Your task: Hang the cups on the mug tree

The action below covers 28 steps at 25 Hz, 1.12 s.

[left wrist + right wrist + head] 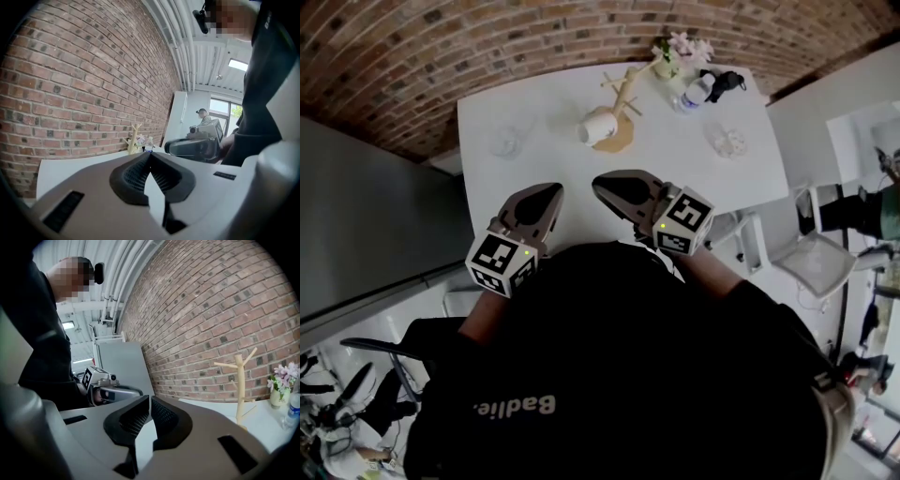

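I'm holding the left tongs (549,192) and right tongs (602,185) closed and empty at the tabletop's (525,103) near edge. A white cup (600,127) is lying by the tree (623,92), not yet hung. Next, I reckon, I'm needing to reach out and open on it.

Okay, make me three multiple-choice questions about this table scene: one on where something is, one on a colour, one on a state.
1. Where is the white cup?
A) beside the mug tree's base
B) on the floor
C) on the tree's top branch

2. What colour is the mug tree?
A) black
B) pale wood
C) blue

3. How do the left gripper's jaws stand?
A) wide apart
B) shut on a cup
C) together, empty

Answers:
1 A, the cup is on the table at the tree's foot.
2 B, its stem and branches are light tan.
3 C, the left gripper view shows the jaws meeting with nothing between.
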Tool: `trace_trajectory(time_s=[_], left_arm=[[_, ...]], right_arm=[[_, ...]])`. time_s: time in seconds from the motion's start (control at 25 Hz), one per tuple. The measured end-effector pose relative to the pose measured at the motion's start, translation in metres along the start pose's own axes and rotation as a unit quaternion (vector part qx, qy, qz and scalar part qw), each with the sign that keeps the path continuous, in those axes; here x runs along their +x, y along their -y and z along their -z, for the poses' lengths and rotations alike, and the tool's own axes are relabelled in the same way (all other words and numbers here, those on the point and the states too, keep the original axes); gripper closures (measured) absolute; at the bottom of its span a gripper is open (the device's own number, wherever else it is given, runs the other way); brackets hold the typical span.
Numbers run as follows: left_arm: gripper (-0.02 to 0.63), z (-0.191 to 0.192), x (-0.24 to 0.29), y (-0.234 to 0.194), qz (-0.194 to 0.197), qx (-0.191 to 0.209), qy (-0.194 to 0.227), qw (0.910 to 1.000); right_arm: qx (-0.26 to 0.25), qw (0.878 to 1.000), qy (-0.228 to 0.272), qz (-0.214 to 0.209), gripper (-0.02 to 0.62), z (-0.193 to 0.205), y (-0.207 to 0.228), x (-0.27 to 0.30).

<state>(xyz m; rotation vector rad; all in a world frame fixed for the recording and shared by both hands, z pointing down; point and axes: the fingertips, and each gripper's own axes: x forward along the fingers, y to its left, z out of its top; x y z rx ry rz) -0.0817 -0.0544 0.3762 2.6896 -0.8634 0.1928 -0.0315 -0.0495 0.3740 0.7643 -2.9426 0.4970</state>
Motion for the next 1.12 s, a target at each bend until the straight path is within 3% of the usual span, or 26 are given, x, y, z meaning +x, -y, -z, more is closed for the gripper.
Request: trace_trajectory(time_s=[1.12], left_arm=[[0.603, 0.001, 0.008, 0.02, 0.011, 0.031, -0.001, 0.9994]], right_arm=[[-0.016, 0.999, -0.011, 0.028, 0.563, 0.006, 0.005, -0.015]])
